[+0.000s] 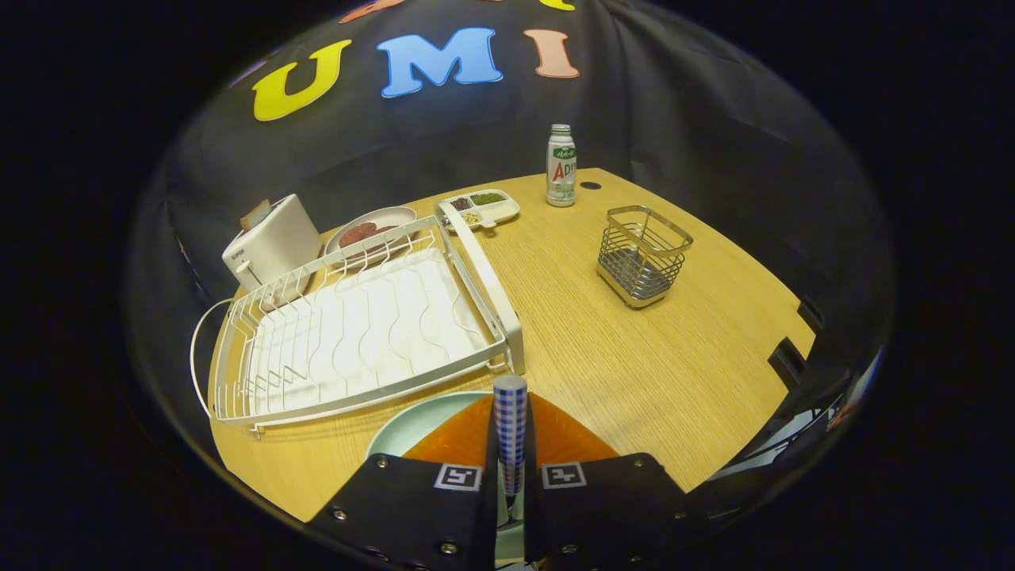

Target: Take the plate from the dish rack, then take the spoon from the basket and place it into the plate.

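This is a staged kitchen set inside a recording booth, with black cloth draped behind a wooden table point(603, 333). Left of centre sit a dish rack point(357, 333) and toaster point(270, 242); a wire basket point(641, 255) and drink bottle point(561, 165) stand upper right.
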Motion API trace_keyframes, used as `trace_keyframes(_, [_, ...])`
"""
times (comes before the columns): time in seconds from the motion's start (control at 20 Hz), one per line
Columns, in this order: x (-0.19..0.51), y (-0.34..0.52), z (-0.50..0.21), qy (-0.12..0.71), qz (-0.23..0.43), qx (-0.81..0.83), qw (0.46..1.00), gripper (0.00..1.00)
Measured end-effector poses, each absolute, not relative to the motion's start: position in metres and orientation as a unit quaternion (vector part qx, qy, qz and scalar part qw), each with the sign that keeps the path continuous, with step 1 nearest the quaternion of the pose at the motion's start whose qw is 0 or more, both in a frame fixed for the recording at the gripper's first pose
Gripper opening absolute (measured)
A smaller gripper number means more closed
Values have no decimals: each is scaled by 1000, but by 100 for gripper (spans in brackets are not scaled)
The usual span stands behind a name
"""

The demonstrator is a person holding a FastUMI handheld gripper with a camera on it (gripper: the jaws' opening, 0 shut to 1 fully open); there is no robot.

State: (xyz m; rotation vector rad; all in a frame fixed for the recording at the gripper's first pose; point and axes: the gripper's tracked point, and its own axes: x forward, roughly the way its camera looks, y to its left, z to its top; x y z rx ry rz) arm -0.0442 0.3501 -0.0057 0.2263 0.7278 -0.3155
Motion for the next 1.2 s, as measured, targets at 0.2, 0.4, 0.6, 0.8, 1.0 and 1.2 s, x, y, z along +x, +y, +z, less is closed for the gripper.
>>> trace_keyframes(0.2, [-42, 349, -2, 349, -151, 110, 918, 15])
trace_keyframes(0.4, [-43, 350, -1, 349, -148, 106, 919, 15])
trace_keyframes(0.6, [-45, 353, -2, 351, -146, 100, 919, 15])
trace_keyframes(0.8, [-44, 353, 10, 338, -138, 88, 927, 15])
trace_keyframes(1.0, [-33, 346, 49, 291, -126, 63, 946, 15])
trace_keyframes(1.2, [-14, 333, 119, 209, -114, 42, 970, 15])
